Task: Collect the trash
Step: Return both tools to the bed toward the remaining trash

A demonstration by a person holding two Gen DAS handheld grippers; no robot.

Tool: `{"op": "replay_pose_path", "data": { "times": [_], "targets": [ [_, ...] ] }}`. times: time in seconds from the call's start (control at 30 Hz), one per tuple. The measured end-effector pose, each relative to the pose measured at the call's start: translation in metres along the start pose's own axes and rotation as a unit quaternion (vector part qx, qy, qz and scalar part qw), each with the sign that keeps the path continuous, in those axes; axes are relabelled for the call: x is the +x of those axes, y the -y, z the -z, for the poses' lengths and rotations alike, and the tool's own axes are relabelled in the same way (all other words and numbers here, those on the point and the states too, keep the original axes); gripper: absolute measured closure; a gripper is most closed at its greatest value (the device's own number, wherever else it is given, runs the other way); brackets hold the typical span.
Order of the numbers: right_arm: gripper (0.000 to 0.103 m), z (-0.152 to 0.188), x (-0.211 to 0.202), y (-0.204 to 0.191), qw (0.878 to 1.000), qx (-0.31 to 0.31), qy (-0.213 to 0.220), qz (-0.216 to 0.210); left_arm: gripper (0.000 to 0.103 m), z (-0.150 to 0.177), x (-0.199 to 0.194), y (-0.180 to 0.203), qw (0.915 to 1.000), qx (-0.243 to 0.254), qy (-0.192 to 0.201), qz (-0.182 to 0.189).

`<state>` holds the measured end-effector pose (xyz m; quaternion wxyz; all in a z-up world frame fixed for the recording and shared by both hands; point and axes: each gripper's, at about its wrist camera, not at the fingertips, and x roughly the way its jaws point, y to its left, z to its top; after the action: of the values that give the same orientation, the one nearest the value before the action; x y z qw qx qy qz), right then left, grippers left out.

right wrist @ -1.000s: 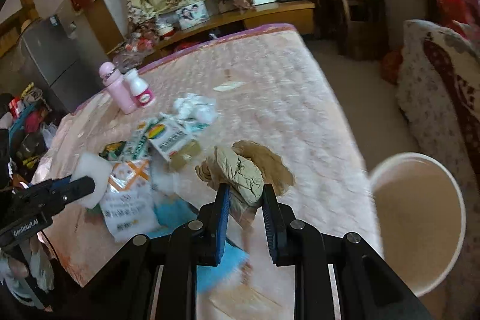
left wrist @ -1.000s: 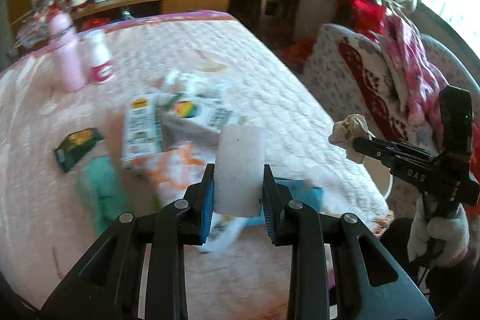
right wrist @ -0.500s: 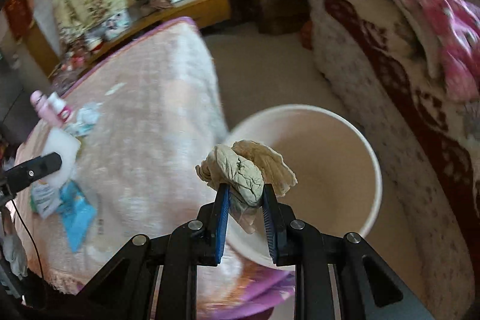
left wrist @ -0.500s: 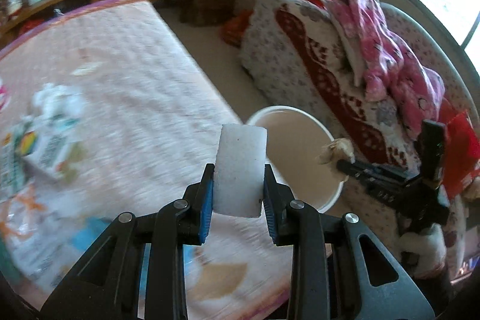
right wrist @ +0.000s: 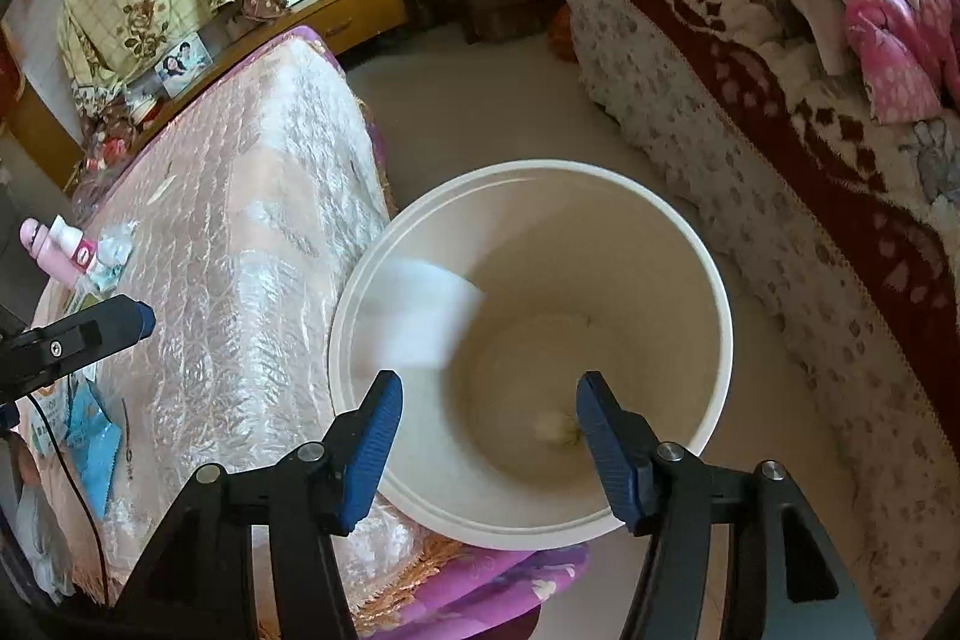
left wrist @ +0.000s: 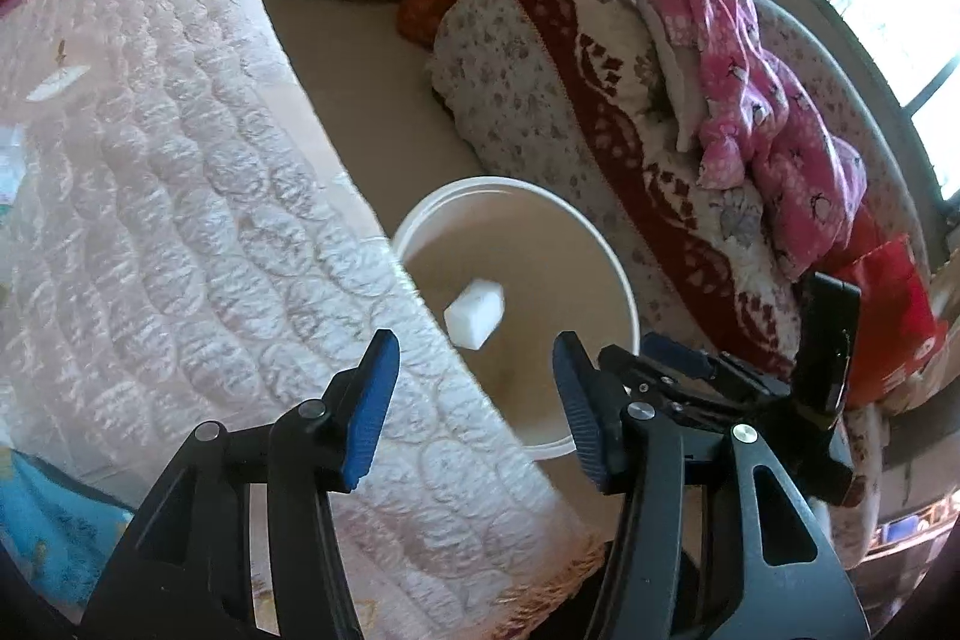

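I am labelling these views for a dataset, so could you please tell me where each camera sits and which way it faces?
Left wrist: on the left gripper, looking steeply down over the mattress edge into the white bucket; its open jaws show, with the right gripper at right and a white block dropping.
Right wrist: on the right gripper, looking down into the bucket; its open jaws show, with the left gripper's tip at left.
Shared: bucket, mattress, falling block, patterned sofa.
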<state>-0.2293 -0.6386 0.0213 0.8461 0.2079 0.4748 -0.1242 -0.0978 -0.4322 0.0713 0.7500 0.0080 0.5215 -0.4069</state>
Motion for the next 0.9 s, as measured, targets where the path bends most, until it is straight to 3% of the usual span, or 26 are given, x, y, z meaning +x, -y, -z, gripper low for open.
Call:
{"op": "replay_pose_path", "data": {
  "times": [0.27,0.6,0.9],
  "targets": [
    [0.044,0.001,-0.011,-0.021,0.999,-0.029,0.022,0.020,0.051,0.013,-0.024,-0.008,0.9962,0.009,0.043,-0.075],
    [0.037,0.000,-0.039,-0.062,0.995,-0.068,0.061,0.043,0.051,0.030,-0.061,-0.021,0.9899,0.013,0.085,-0.112],
    [0.032,0.004,-0.061,-0.111,0.990,-0.106,0.087,0.023,0.051,0.048,-0.102,-0.040,0.9843,0.004,0.115,-0.134]
  ]
}}
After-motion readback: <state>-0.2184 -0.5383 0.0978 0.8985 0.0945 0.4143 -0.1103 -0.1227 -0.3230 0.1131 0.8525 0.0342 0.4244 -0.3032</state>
